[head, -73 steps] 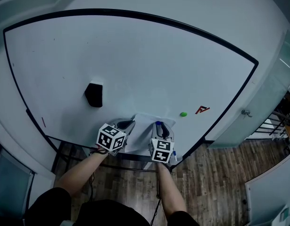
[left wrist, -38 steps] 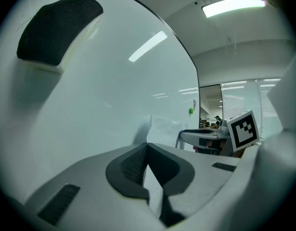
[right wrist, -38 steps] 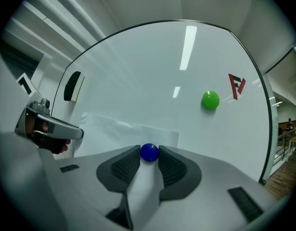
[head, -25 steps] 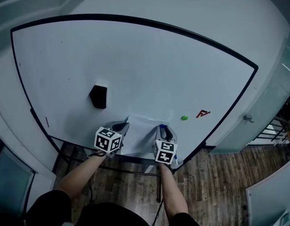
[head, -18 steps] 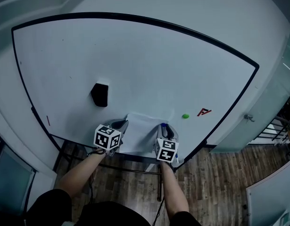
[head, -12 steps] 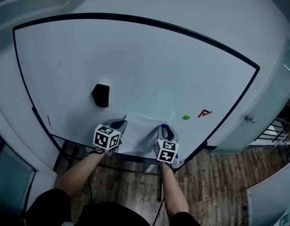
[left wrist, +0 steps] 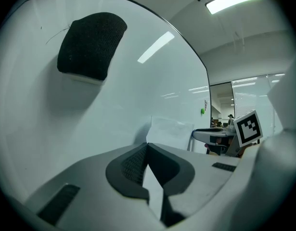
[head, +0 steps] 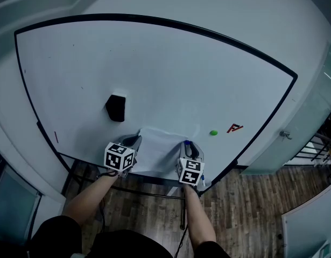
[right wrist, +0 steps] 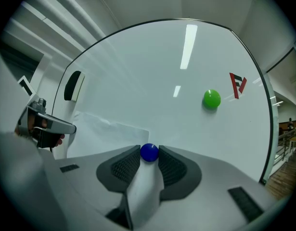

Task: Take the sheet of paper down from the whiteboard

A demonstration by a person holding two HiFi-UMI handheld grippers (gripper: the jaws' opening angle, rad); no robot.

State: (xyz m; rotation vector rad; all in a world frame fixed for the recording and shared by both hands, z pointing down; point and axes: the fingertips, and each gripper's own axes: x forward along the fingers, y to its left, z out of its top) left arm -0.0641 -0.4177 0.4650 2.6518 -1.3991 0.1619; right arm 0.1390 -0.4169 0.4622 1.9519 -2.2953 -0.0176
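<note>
The white sheet of paper (head: 161, 148) hangs low on the whiteboard (head: 154, 63), between my two grippers. My left gripper (head: 134, 140) is shut on the sheet's left edge; in the left gripper view the paper (left wrist: 171, 132) runs out from between the closed jaws (left wrist: 147, 146). My right gripper (head: 187, 145) is at the sheet's right corner, its jaws closed around a blue ball magnet (right wrist: 149, 152). The paper (right wrist: 107, 129) passes under that magnet and down between the jaws of the right gripper (right wrist: 149, 150).
A black eraser (head: 116, 108) sticks to the board up and left of the sheet. A green magnet (head: 213, 133) and a red logo magnet (head: 233, 128) sit to the right. The board's dark frame (head: 262, 133) runs close below; wooden floor (head: 251, 203) lies underneath.
My left gripper has drifted slightly left and down with the sheet's edge. The right gripper has stayed on the blue magnet, barely moving.
</note>
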